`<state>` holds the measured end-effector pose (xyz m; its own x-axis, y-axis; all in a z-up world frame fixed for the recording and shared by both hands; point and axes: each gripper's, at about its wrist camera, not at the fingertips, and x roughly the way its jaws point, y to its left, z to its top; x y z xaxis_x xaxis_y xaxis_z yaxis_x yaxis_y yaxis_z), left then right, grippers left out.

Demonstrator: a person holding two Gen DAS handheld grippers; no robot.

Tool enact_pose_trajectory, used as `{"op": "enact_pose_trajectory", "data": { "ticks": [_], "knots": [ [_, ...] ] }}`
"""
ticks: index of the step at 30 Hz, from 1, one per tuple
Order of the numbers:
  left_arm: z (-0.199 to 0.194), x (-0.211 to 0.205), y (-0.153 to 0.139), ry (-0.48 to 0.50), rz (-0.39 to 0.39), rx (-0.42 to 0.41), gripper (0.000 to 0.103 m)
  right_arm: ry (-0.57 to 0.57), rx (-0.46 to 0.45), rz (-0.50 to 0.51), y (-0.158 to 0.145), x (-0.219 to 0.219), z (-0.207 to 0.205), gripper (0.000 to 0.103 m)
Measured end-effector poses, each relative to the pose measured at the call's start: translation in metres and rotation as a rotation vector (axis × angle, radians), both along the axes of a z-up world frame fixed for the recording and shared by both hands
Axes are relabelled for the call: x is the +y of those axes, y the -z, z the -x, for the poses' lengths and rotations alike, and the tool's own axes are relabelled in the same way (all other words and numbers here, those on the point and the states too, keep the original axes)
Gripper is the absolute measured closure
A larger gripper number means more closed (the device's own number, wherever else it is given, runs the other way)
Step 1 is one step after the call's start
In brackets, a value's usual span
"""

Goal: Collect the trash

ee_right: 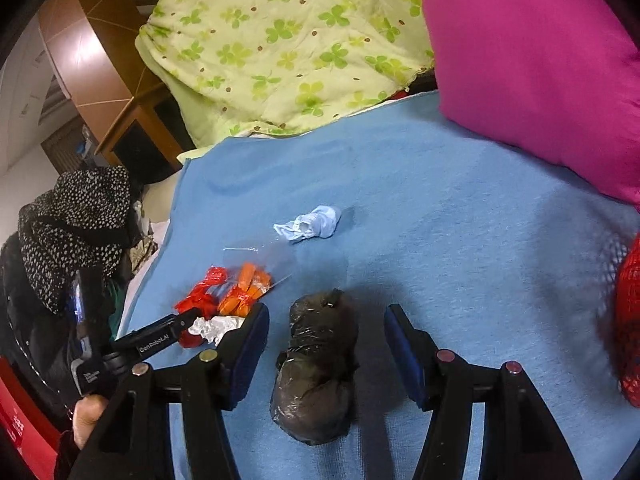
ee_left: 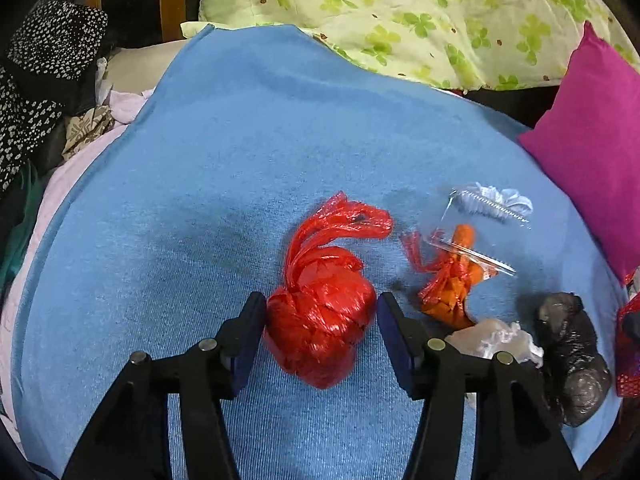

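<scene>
The left hand-held gripper (ee_left: 322,312) points steeply down at a blue blanket (ee_left: 240,160), its jaws parted about halfway and straddling a knotted red plastic bag (ee_left: 320,328); the left pad looks to be touching the bag's side and the right pad stands just beside it, so whether they press on it I cannot tell; the bag's bundled body lies between the pads and its twisted tail runs away from the camera and curls to the right. The right hand-held gripper (ee_right: 326,320) also tilts down, its jaws parted about halfway with a clear gap on each side of a crumpled black plastic bag (ee_right: 316,372), which lies on the blanket with its long axis running away from the camera, knot end farthest; it holds nothing. Left of it in the right wrist view, a hand (ee_right: 88,416) grips the handle of the other gripper. Near the red bag's right lie an orange bundle (ee_left: 448,284) under a clear zip bag (ee_left: 480,236), a white crumpled wrapper (ee_left: 496,340) and, farther off, a pale blue sock-like piece (ee_right: 310,222). The blanket lies open and bare toward its far edge; a magenta cushion (ee_right: 540,72) closes the right side, a green clover quilt (ee_right: 280,48) the far side, and a red net bag (ee_right: 628,320) sits at the right margin.
</scene>
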<state>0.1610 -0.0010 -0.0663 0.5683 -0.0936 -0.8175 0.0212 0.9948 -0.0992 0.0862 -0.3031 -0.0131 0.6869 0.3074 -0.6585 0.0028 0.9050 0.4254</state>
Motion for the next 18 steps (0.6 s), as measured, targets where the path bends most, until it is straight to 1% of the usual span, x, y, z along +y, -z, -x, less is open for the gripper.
{"op": "enact_pose_trajectory", "data": {
  "ticks": [4, 8, 10, 12, 15, 18],
  "knots": [
    [-0.003, -0.003, 0.003, -0.003, -0.016, 0.001, 0.044, 0.013, 0.009, -0.01, 0.003, -0.004, -0.001, 0.039],
    [-0.004, -0.007, 0.004, -0.001, -0.041, -0.001, 0.043, 0.048, -0.028, -0.046, -0.001, -0.01, 0.001, 0.039],
    [-0.005, -0.008, 0.006, 0.001, -0.051, 0.0, 0.042, 0.081, -0.046, -0.062, -0.004, -0.014, 0.003, 0.031],
    [-0.006, -0.008, 0.008, 0.007, -0.061, 0.003, 0.042, 0.11, -0.058, -0.088, -0.006, -0.019, 0.004, 0.029],
    [-0.007, -0.013, 0.01, 0.019, -0.086, 0.002, 0.042, 0.116, -0.036, -0.125, -0.003, -0.023, -0.001, 0.029],
    [-0.008, -0.017, 0.012, 0.03, -0.113, 0.001, 0.042, 0.086, 0.003, -0.178, 0.004, -0.023, -0.006, 0.029]
  ]
}}
